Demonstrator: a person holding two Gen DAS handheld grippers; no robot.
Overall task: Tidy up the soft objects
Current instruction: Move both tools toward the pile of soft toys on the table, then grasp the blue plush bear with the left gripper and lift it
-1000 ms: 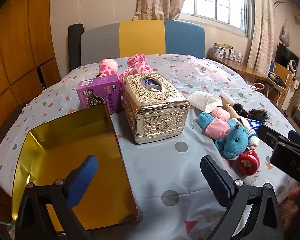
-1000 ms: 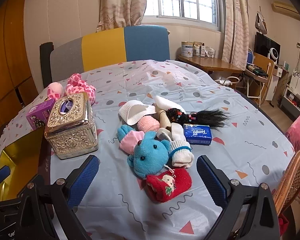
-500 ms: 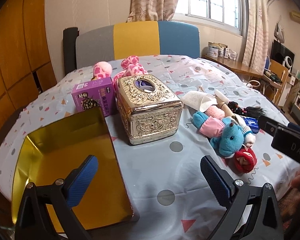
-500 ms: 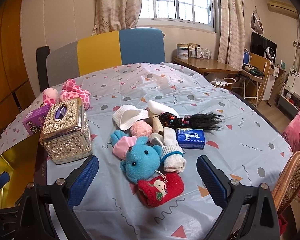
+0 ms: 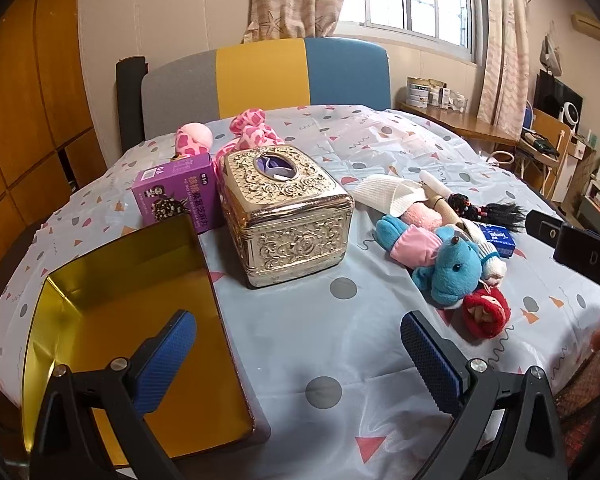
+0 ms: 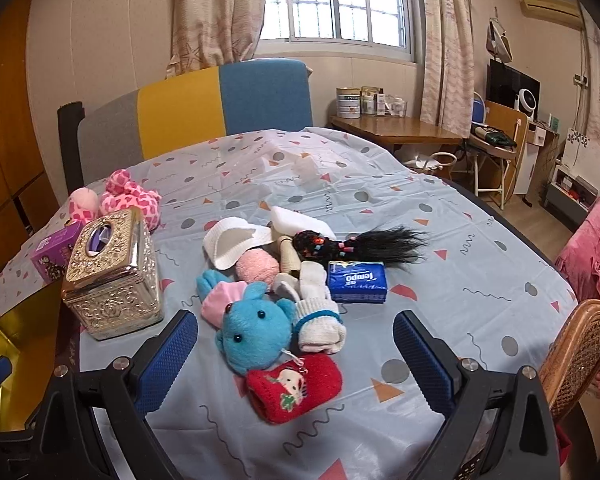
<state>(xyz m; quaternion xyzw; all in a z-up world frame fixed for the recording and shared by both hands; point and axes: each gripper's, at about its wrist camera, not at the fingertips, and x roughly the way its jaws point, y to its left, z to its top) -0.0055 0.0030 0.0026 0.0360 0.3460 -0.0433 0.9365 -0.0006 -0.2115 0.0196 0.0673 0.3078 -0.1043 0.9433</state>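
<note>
The gold tissue box (image 5: 284, 216) is standing on the table (image 5: 332, 344), with purple tissue showing in its oval slot. Just left of it, the gold tin (image 5: 120, 320) is lying open with nothing inside. Right of the box, the blue plush toy (image 6: 252, 328), red sock (image 6: 296, 388) and white sock (image 6: 320, 320) are lying heaped together. The left gripper (image 5: 296, 360) and right gripper (image 6: 296, 360) are both hovering spread wide, gripping nothing.
</note>
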